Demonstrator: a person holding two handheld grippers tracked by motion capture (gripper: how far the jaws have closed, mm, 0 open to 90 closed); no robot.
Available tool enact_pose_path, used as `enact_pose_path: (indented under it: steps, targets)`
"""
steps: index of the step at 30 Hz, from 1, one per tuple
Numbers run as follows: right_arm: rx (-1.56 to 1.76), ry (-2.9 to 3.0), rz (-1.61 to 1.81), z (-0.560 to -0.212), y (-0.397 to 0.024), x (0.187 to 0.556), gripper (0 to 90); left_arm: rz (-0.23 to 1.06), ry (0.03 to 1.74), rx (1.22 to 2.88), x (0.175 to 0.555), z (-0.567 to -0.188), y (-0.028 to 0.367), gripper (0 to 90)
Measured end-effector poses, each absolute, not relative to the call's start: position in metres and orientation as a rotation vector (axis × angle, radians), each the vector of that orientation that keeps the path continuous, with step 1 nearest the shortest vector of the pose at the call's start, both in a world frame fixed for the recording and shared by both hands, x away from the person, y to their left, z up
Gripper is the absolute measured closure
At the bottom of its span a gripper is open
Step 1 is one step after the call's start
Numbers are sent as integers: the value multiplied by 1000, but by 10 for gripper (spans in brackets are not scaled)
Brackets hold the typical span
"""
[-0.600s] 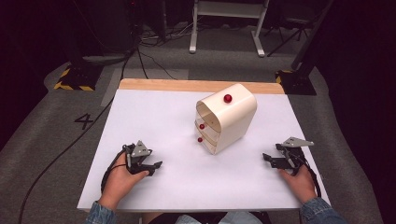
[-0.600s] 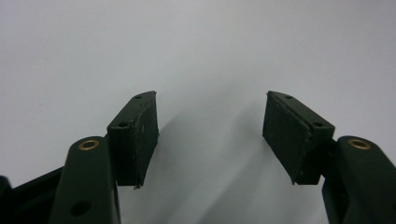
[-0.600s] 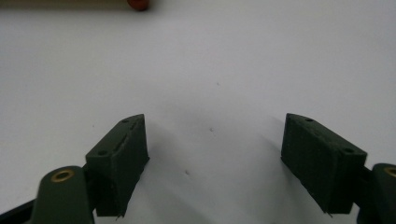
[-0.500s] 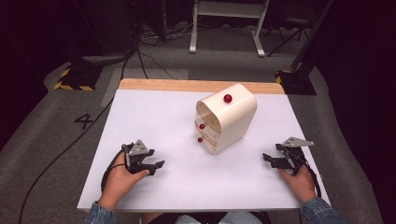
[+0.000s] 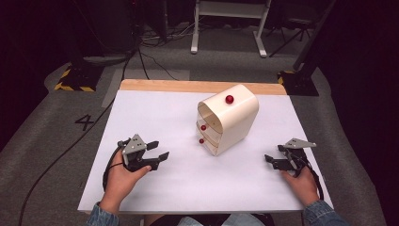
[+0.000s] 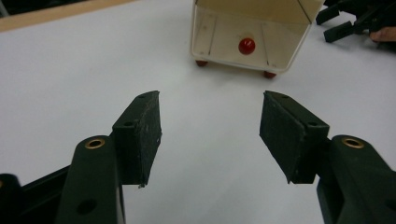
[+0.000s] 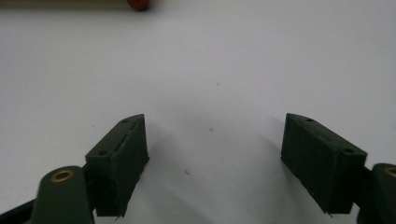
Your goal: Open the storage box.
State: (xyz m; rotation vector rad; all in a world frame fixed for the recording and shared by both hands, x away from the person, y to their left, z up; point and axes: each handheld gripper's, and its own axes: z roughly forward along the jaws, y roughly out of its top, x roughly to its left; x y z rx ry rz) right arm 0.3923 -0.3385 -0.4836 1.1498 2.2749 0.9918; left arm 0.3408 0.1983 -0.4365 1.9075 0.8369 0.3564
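I see a white table (image 5: pixel 155 113) with a wooden strip along its far edge. A small cream drawer box (image 5: pixel 233 120) with red knobs stands on it, near the middle.

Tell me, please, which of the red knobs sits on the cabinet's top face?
The largest red knob, alone on the cabinet top; the two smaller knobs sit lower, on its open front.

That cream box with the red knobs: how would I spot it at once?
Look at the white table with a wooden strip along its far edge. Right of its middle stands a cream drawer cabinet with rounded corners, tilted askew. It has red round knobs on its drawers and one on top, and it is the tallest thing between the two black grippers.
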Motion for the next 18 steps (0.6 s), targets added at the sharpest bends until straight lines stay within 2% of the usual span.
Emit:
enact_pose_path:
  steps: [4,18]
  targets:
    - [1150,2275,992,-484,-338,392,229,388,802,1882,344,-432,194,397]
    - [1150,2274,992,-484,-338,392,229,350,722,1892,364,-426,162,397]
